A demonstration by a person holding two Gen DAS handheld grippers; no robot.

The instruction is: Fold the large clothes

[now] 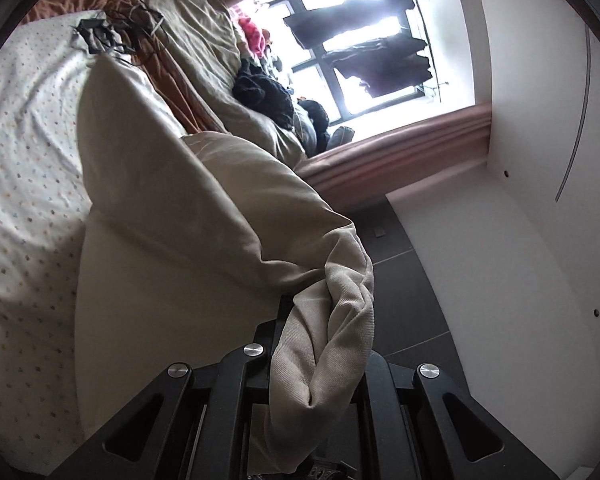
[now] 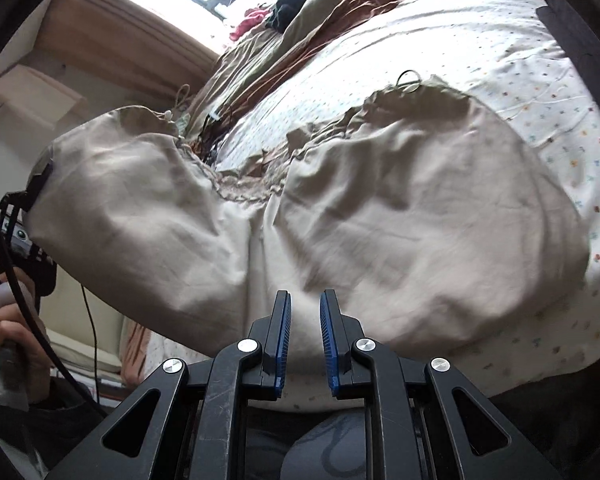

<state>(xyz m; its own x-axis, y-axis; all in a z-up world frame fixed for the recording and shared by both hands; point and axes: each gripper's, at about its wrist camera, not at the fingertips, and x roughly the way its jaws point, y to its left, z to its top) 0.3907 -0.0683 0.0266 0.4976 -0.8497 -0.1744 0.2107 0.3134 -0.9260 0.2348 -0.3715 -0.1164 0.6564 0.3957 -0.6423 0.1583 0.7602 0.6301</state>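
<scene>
A large beige garment [image 1: 220,220] lies partly on the bed's dotted white sheet [image 1: 20,140]. My left gripper [image 1: 324,320] is shut on a bunched, twisted end of it, and the cloth hides the fingertips. In the right wrist view the garment [image 2: 380,220] spreads wide across the sheet [image 2: 500,60]. Its left part is lifted toward the left gripper [image 2: 20,220], which a hand [image 2: 12,332] holds. My right gripper [image 2: 305,300] hovers over the garment's near edge. Its blue pads [image 2: 284,328] stand a little apart with nothing pinched between them.
A beige and brown quilt [image 1: 204,40] is heaped along the bed's far side, with dark cables [image 1: 132,12] and a pile of dark clothes [image 1: 268,92] by the bright window [image 1: 360,40]. White wall [image 1: 520,240] and dark floor [image 1: 412,300] lie to the right. A black cable [image 2: 88,320] hangs at left.
</scene>
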